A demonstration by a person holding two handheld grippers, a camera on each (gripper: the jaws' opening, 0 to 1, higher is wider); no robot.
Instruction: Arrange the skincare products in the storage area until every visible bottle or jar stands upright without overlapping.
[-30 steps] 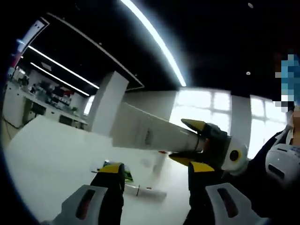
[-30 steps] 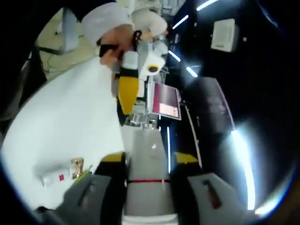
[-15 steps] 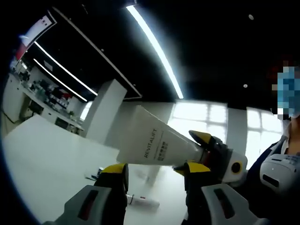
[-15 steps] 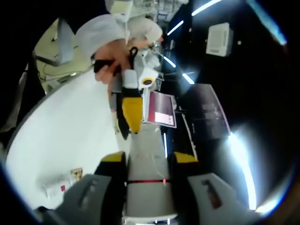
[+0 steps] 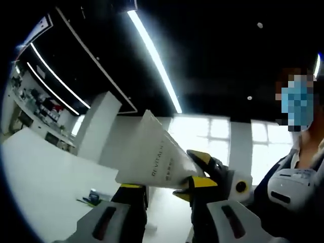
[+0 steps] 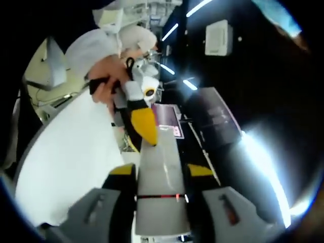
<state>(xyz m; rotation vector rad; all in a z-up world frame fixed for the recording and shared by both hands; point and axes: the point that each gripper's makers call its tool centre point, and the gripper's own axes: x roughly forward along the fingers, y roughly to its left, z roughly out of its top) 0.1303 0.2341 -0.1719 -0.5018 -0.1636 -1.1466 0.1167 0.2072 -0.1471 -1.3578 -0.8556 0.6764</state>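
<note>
While the white tube [image 6: 159,187] is held aloft, well above the white desk [image 6: 71,162], it is clamped at its cap end between the jaws of the right tool [image 6: 158,174]. Its flat crimped end [image 5: 147,152] is seen at the mouth of the left tool [image 5: 167,190], whose jaws stand apart, nothing gripped. In the right gripper view the left tool's yellow jaw tips [image 6: 144,126] sit at the tube's far end. A slip is judged likely if the soft tube is passed across with one grip loosened before the other is closed; a fall to the desk could leave it lying flat.
</note>
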